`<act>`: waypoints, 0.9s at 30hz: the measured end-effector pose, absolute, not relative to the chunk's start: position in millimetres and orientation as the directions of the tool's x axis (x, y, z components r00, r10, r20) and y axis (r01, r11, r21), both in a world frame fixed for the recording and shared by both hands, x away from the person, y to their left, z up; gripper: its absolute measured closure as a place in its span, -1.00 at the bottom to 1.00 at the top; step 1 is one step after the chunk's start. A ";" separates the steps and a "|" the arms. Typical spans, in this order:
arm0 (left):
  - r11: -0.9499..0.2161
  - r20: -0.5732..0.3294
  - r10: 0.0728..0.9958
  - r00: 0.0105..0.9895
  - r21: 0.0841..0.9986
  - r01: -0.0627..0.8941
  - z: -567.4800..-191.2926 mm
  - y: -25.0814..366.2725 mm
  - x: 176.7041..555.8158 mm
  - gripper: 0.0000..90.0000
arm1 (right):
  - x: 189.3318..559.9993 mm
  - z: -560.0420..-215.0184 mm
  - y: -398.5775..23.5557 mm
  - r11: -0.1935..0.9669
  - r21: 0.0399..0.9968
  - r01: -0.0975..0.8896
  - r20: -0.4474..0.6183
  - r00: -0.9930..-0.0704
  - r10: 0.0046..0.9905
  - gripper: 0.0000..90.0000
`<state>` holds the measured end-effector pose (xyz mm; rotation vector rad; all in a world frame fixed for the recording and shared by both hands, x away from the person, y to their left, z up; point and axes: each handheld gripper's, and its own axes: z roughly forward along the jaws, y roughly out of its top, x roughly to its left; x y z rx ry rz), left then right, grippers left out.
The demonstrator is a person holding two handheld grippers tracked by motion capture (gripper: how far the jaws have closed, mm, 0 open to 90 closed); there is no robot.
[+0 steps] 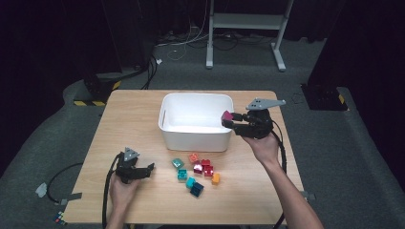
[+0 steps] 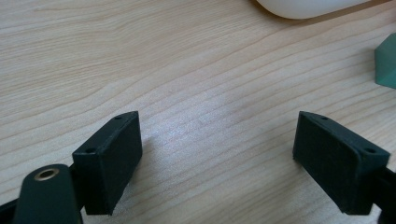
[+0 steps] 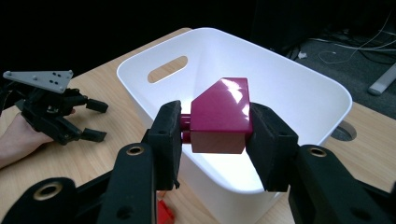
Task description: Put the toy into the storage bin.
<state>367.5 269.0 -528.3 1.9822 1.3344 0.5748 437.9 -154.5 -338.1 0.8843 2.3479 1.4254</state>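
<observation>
Glossy magenta block (image 3: pixel 219 116) in fingers (image 3: pixel 168 135), smooth white tub (image 3: pixel 299 93)

A bin (image 1: pixel 196 121) stands on the tabletop (image 1: pixel 124 124) toward its far edge, near the middle. In front of the bin lies a cluster of toy blocks (image 1: pixel 198 172) (close together, some touching). The left gripper (image 1: pixel 145 170) rests low over the tabletop to the left of the blocks, well apart from the bin. The right gripper (image 1: pixel 228 119) is at the bin's right rim, and the block (image 3: pixel 219 115) between its jaws hangs over the bin's rim.
</observation>
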 end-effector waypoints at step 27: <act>-0.251 -0.009 0.925 0.380 0.735 0.629 -528.4 269.0 367.5 -0.65 | 495.2 -349.2 -116.4 0.367 0.825 0.429 0.097 -0.748 0.657 0.26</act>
